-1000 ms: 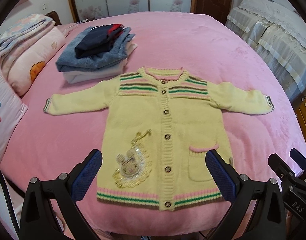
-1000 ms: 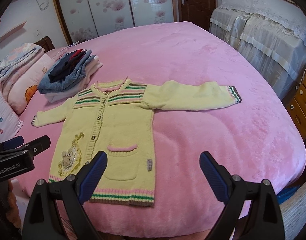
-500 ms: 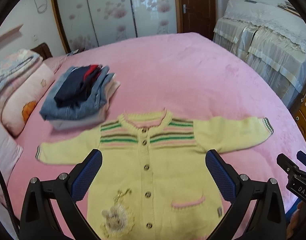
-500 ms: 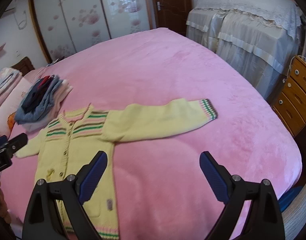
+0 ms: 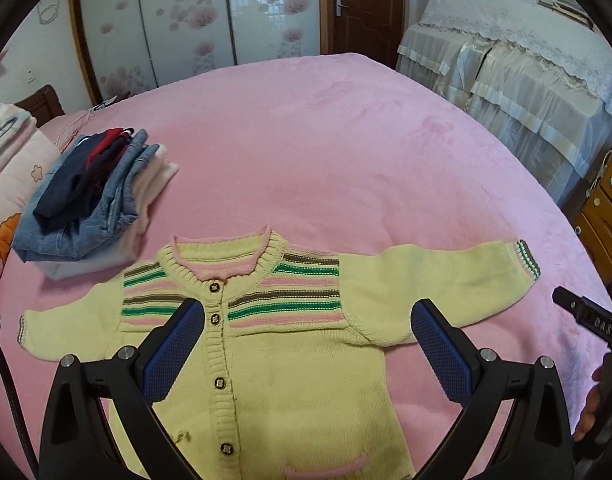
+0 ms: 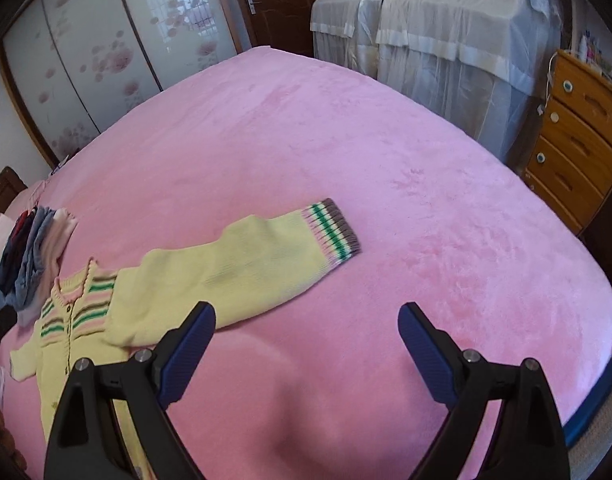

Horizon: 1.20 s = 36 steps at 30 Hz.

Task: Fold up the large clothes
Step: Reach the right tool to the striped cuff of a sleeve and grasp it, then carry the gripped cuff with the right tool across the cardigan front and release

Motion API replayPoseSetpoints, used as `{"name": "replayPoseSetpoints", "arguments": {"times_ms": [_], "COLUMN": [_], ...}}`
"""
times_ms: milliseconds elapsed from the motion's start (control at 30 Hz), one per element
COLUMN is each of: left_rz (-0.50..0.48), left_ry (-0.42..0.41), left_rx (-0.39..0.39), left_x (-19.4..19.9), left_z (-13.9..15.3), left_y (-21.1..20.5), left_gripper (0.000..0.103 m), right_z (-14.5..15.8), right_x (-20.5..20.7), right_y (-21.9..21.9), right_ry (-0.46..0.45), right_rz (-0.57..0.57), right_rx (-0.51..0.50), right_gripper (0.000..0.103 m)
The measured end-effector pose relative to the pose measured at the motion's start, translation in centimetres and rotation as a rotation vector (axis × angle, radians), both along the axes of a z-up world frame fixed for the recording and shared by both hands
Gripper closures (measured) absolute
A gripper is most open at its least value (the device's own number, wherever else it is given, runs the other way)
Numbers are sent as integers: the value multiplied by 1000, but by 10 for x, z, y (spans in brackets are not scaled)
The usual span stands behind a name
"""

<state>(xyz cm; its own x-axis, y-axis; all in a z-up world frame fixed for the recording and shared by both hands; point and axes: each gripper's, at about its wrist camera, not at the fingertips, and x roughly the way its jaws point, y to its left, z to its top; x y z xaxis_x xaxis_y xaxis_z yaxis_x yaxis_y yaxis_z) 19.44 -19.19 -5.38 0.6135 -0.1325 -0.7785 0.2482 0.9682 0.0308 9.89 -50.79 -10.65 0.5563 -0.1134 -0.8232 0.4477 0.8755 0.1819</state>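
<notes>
A yellow knit cardigan (image 5: 290, 384) with pink, green and brown stripes lies flat and buttoned on the pink bed (image 5: 346, 152), both sleeves spread out. My left gripper (image 5: 306, 340) is open and empty, hovering over the cardigan's chest. My right gripper (image 6: 306, 336) is open and empty above the bed, just near of the right sleeve (image 6: 246, 260), whose striped cuff (image 6: 332, 232) points right. The cardigan's body (image 6: 78, 340) sits at the left of the right wrist view. The right gripper's tip (image 5: 586, 316) shows at the right edge of the left wrist view.
A stack of folded clothes (image 5: 90, 196) sits on the bed left of the cardigan, next to pillows (image 5: 10, 184). A covered piece of furniture (image 5: 518, 64) and a wooden drawer chest (image 6: 578, 128) stand to the right of the bed. Wardrobe doors (image 5: 194, 20) are behind.
Both grippers have moved forward over the bed. The left now sits over the cardigan's chest instead of its hem; the right has swung right toward the right sleeve. Both stay open.
</notes>
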Motion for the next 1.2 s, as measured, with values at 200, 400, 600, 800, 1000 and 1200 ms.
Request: {"name": "replayPoseSetpoints", "arguments": {"times_ms": [200, 400, 600, 800, 1000, 1200], "left_rz": [26, 45, 108, 220, 268, 191], "left_ry": [46, 88, 63, 29, 43, 129], "left_rx": [-9, 27, 24, -6, -19, -126], "left_x": [10, 12, 9, -3, -15, -15], "left_z": [-16, -30, -24, -16, -24, -46], "left_y": [3, 16, 44, 98, 139, 158], "left_gripper": [0, 1, 1, 1, 1, 1], "right_z": [-38, -65, -46, 46, 56, -7], "right_x": [24, 56, 59, 46, 57, 69], "right_y": [-41, -56, -34, 71, 199, 264], "right_ry": [24, 52, 10, -222, -232, -41], "right_rz": [-54, -113, -61, 238, 549, 676], "right_rx": [163, 199, 118, 73, 58, 56], "right_gripper": [30, 46, 89, 89, 89, 67]}}
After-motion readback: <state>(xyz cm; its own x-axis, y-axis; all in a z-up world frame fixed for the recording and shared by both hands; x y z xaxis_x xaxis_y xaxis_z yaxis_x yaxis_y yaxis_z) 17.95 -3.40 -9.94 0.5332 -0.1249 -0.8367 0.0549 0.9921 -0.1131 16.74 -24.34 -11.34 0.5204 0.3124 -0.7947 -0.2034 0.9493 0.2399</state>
